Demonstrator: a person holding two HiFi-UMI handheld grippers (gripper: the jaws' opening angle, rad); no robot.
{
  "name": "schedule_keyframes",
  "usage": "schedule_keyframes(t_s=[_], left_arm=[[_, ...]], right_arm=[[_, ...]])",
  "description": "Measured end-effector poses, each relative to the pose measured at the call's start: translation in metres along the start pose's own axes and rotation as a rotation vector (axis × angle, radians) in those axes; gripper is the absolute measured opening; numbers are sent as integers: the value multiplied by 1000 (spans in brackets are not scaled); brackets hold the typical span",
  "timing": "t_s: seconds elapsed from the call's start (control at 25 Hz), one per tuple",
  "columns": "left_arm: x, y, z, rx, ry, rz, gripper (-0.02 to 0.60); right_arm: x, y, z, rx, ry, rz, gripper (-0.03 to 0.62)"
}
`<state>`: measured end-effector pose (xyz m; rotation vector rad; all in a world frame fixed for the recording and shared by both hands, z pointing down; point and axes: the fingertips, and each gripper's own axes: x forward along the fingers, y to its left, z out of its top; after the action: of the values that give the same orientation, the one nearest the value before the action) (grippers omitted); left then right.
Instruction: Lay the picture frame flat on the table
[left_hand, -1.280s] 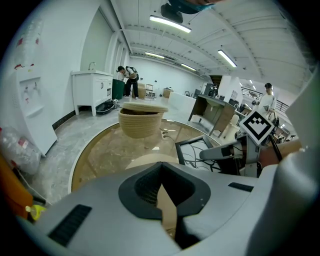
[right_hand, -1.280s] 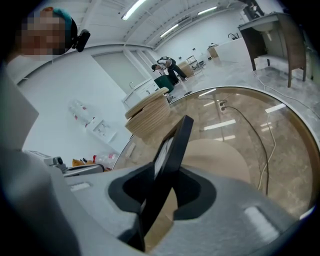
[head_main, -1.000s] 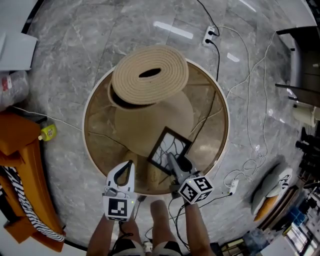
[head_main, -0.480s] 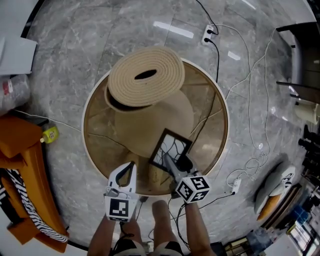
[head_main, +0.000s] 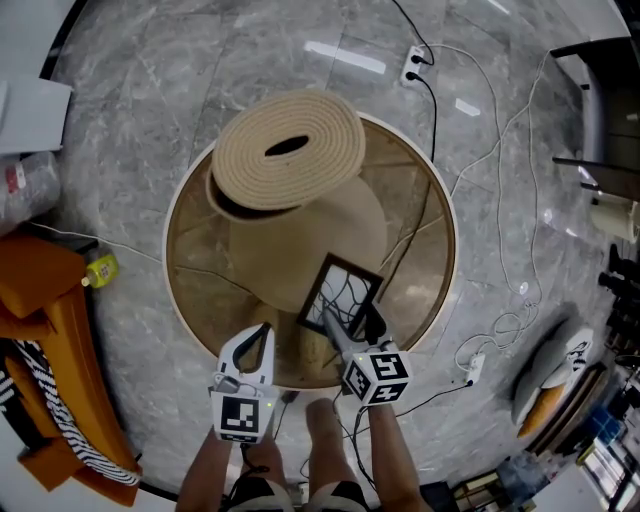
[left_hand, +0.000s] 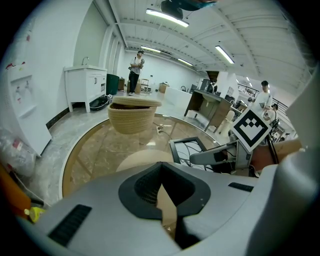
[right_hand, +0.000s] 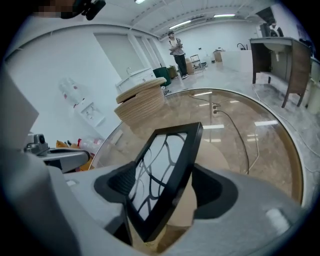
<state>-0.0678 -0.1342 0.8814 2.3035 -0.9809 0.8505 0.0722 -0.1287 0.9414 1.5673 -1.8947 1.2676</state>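
Observation:
A black picture frame (head_main: 342, 296) with a white, black-lined picture stands tilted on the round glass table (head_main: 175, 230), near its front edge. In the right gripper view the frame (right_hand: 162, 170) sits between my right gripper's (right_hand: 165, 187) jaws, which are opening; a gap shows on the frame's right side and the pads do not press it. In the head view my right gripper (head_main: 352, 322) straddles the frame's near corner. To its left, over the table's front rim, my left gripper (head_main: 252, 342) is shut with nothing in it.
A woven basket (head_main: 290, 155) with a tilted lid stands at the table's far left. Cables and a power strip (head_main: 418, 68) lie on the marble floor. An orange seat (head_main: 40, 300) is at the left, shoes (head_main: 545, 375) at the right. People stand far off.
My right gripper's jaws have spread apart around the frame's near corner. The frame has barely moved. The left gripper has stayed where it was.

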Motion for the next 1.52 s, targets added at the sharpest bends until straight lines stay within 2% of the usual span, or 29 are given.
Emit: schedule_keyframes(t_s=[0.52,0.72,1.04,1.52], left_arm=[[-9,-7,6,2,-10,-2,17],[-19,-8,25,-10,-22,16,17],[-53,-23,81,52,-88,13,17],[-147,-48,181,92,-202,43,17]], right_arm=[[-26,-25,1,38,-16,-57,354],[-46,-21,14,39,-43,-57,354],[-97,3,58,-12,-97,-40,349],[-204,69,141,-109,-210,-11,264]])
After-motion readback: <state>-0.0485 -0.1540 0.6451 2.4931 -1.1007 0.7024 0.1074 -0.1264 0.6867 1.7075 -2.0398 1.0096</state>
